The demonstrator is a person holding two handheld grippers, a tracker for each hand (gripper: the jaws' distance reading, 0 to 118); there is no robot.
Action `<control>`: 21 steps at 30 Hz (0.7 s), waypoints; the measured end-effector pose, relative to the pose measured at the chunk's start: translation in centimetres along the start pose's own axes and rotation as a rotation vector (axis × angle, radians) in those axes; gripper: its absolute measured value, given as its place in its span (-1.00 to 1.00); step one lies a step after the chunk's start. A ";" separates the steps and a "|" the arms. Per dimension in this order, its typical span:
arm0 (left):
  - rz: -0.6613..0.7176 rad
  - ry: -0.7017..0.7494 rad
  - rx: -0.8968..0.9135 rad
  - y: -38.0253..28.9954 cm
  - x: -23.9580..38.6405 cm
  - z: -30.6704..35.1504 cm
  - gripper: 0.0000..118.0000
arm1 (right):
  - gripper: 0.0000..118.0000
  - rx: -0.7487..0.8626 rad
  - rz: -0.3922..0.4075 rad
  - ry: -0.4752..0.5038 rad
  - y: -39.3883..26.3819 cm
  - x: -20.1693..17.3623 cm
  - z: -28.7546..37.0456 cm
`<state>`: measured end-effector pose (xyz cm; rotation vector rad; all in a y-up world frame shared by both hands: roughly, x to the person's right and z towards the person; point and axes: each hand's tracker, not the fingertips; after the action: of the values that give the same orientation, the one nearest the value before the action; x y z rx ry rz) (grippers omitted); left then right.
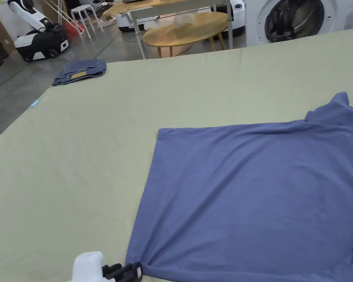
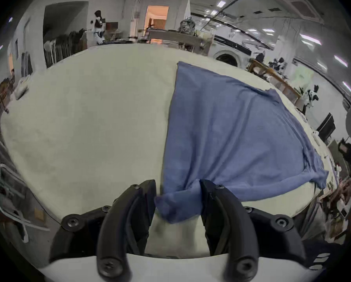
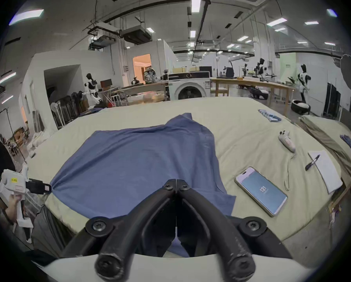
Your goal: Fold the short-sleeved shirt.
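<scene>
blue shirt (image 1: 253, 191) spread flat at lower right of the head view on the green table (image 1: 98, 154). left gripper (image 2: 177, 192) wide, hem corner loose between jaws; right gripper (image 3: 176, 184) pinched together on the near edge. best closed fully on the corner, then both lifted evenly.

The right gripper (image 3: 176, 181) sits over the near edge of the blue shirt (image 3: 140, 164), its jaws closed tip to tip; whether cloth is pinched between them cannot be told. The shirt lies spread on the pale green table (image 3: 242, 123), and at its left corner the left gripper (image 3: 47, 188), held in a hand (image 3: 12, 203), touches the cloth. To the right lie a phone (image 3: 261, 190), a pen (image 3: 312, 162) on a notepad (image 3: 326, 170), and a white controller (image 3: 286, 141).
</scene>
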<state>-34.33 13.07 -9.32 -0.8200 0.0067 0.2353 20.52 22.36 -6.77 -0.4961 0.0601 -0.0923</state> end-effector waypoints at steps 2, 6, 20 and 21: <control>-0.062 0.023 -0.017 0.2 0.5 -0.2 -0.69 | -1.00 -0.010 -0.007 -0.018 -0.1 0.5 0.4; -0.120 0.032 -0.049 -0.2 1.2 -1.5 -0.86 | -1.00 -0.030 -0.038 -0.064 -0.7 1.8 1.2; -0.066 0.027 -0.052 -0.3 1.6 -1.3 -0.91 | 0.08 -0.235 -0.192 -0.144 -7.8 5.2 -0.2; -0.066 0.027 -0.053 -0.3 1.6 -1.2 -0.91 | -0.04 -0.254 -0.205 -0.152 -8.2 5.4 -0.7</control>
<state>-32.60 12.30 -10.08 -0.8743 -0.0011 0.1627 25.27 14.32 -3.71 -0.7614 -0.1300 -0.2490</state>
